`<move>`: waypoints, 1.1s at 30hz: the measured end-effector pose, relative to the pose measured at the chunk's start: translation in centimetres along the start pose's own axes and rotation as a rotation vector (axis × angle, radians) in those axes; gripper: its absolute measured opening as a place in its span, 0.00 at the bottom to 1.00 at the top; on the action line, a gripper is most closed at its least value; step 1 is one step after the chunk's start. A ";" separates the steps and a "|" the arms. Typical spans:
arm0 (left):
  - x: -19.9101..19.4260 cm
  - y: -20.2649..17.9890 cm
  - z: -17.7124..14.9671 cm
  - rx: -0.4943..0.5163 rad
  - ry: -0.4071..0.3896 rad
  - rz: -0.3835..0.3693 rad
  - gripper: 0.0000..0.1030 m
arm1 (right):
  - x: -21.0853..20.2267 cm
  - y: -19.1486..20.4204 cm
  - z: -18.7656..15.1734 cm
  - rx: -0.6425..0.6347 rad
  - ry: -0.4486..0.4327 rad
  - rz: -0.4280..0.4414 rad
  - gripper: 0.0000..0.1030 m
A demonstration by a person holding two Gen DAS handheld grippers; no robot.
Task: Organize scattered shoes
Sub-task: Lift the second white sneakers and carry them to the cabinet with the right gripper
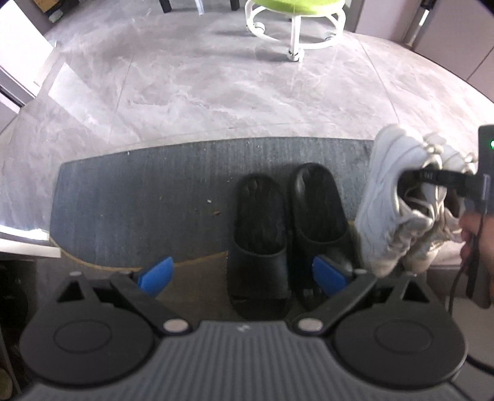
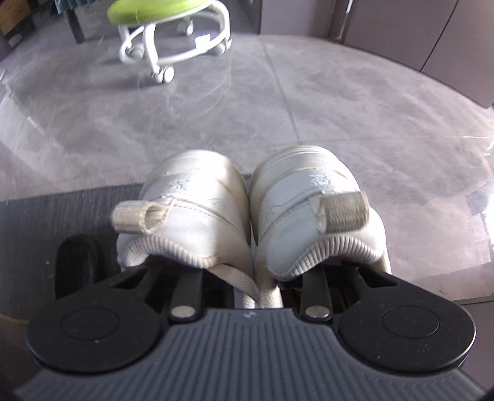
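floor (image 1: 216, 92): grey marble | mat (image 1: 123, 197): slippers (image 1: 287, 234) | left tool (image 1: 244, 274) spread | right tool (image 2: 256, 287) pinching sneakers (image 2: 247, 216)

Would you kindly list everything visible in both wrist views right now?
White leather sneakers: two, white, pinched together and lifted beside the mat.
Black rubber slides: two, black, side by side on the mat.
Ribbed floor mat: one, grey, on the floor.
Rolling stool: one, green seat with white base, far side.
Marbled tile floor: grey.
Left gripper: blue pads, open, above the slides.
Right gripper: black, shut on the sneakers.
Hand: one, at the right gripper.
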State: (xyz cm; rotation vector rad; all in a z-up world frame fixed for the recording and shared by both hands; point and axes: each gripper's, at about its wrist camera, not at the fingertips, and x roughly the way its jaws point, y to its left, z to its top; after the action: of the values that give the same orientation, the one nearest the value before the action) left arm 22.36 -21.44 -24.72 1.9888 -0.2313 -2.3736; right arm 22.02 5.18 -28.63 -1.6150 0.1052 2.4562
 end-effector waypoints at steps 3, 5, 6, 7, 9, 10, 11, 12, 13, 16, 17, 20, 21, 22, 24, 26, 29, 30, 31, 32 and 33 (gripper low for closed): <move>-1.1 1.1 -0.5 -0.017 -0.020 0.016 0.96 | -1.6 0.6 1.2 -0.011 -0.052 -0.004 0.28; -1.5 1.6 -0.9 -0.021 -0.027 0.031 0.96 | -2.6 1.3 1.9 -0.043 -0.076 0.004 0.28; -1.7 1.9 -1.1 -0.028 -0.027 0.042 0.96 | -3.4 1.8 2.5 -0.072 -0.091 0.014 0.28; -2.0 2.3 -1.3 -0.037 -0.026 0.050 0.96 | -4.2 2.4 3.1 -0.102 -0.104 0.026 0.28; -2.9 3.1 -1.8 -0.062 -0.034 0.074 0.94 | -5.7 3.3 4.0 -0.153 -0.126 0.052 0.28; -3.6 3.6 -2.1 -0.080 -0.051 0.099 0.94 | -6.3 3.7 4.2 -0.170 -0.132 0.064 0.28; -4.3 4.0 -2.3 -0.092 -0.064 0.116 0.94 | -7.7 4.5 4.8 -0.209 -0.144 0.090 0.28; -5.2 4.5 -2.6 -0.102 -0.082 0.133 0.94 | -9.1 5.3 5.3 -0.252 -0.153 0.117 0.28; -6.0 5.1 -2.9 -0.113 -0.099 0.150 0.94 | -10.2 6.2 5.5 -0.291 -0.159 0.137 0.28; -8.1 6.7 -3.4 -0.146 -0.128 0.181 0.94 | -14.0 9.0 5.8 -0.423 -0.177 0.208 0.28; -8.7 7.2 -3.6 -0.158 -0.135 0.185 0.94 | -15.4 10.2 5.8 -0.476 -0.181 0.238 0.28; -11.1 9.5 -4.8 -0.219 -0.185 0.200 0.95 | -19.4 13.5 5.3 -0.595 -0.168 0.339 0.28; -12.0 10.3 -5.3 -0.233 -0.195 0.213 0.96 | -21.0 14.7 4.9 -0.631 -0.160 0.377 0.28; -13.0 11.2 -6.0 -0.248 -0.198 0.231 0.96 | -22.7 16.0 4.5 -0.659 -0.149 0.415 0.28; -14.8 13.0 -7.4 -0.282 -0.195 0.261 0.97 | -26.1 18.6 3.5 -0.699 -0.123 0.483 0.28; -16.6 14.9 -9.1 -0.334 -0.202 0.263 0.98 | -29.0 20.8 2.5 -0.732 -0.099 0.543 0.28; -19.7 17.5 -13.5 -0.371 -0.248 0.256 0.99 | -32.9 24.0 0.5 -0.791 -0.072 0.626 0.28; -20.5 18.3 -15.2 -0.378 -0.257 0.270 1.00 | -34.2 25.2 -0.4 -0.816 -0.066 0.653 0.28; -21.2 19.1 -17.2 -0.393 -0.250 0.297 1.00 | -35.4 26.4 -1.3 -0.841 -0.059 0.679 0.28; -21.8 20.0 -19.2 -0.416 -0.235 0.322 1.00 | -36.6 27.7 -2.2 -0.869 -0.053 0.705 0.28; -22.2 20.9 -21.0 -0.446 -0.218 0.343 1.00 | -37.6 29.1 -3.2 -0.902 -0.049 0.731 0.28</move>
State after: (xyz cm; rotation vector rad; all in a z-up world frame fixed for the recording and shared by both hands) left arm 45.52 -41.22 -3.73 1.3751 -0.0366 -2.1778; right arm 33.34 -28.54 3.01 -2.1002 -0.6204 3.3977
